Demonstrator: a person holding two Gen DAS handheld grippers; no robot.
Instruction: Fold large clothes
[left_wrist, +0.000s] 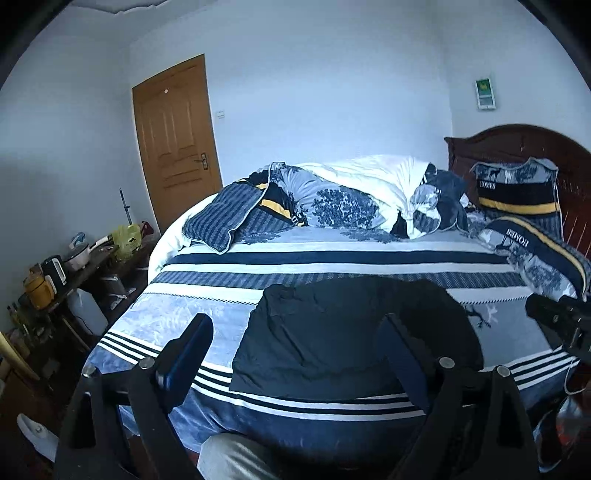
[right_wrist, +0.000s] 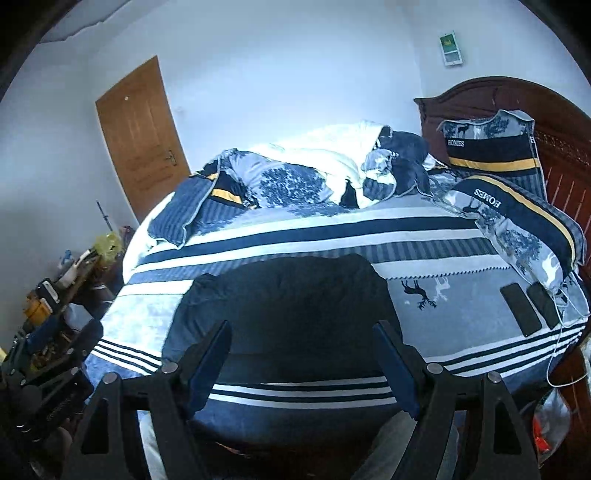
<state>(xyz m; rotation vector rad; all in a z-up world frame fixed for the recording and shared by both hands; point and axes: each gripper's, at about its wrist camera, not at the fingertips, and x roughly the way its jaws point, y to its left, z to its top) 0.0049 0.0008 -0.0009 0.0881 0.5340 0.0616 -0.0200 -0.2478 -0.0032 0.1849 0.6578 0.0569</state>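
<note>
Dark garment (left_wrist: 351, 332) lies flat on the bed (left_wrist: 155, 321), close to the near edge, roughly midway along it. It reads as a compact, squarish slab, already doubled over at least once by our judgement, since no sleeves or legs show. Its slightly longer side seems to run parallel to the near edge; with the fisheye bend we hold that loosely.

Left gripper (left_wrist: 299, 354): jaws spread wide, nothing between them. It hangs above the near edge and looks along the bed. The garment sits straight ahead and a little to its right; the right-hand finger overlaps the cloth in this view, the left-hand finger stands over bare striped cover. Touching or merely above, we cannot tell.

Right gripper (right_wrist: 303, 354): also parted, empty. The garment (right_wrist: 284, 306) lies dead ahead, between the two fingers, so this one is squarer to it. In the left wrist view the right gripper shows at the far right, off the cloth.

Neither is clearly nearer. We judge each hand fits its own near corner for the next fold.

Two phones (right_wrist: 521, 310) lie toward the right side of the bed, well apart from the garment; pillows (right_wrist: 517, 218) and a heaped quilt (right_wrist: 314, 166) occupy the far edge.
</note>
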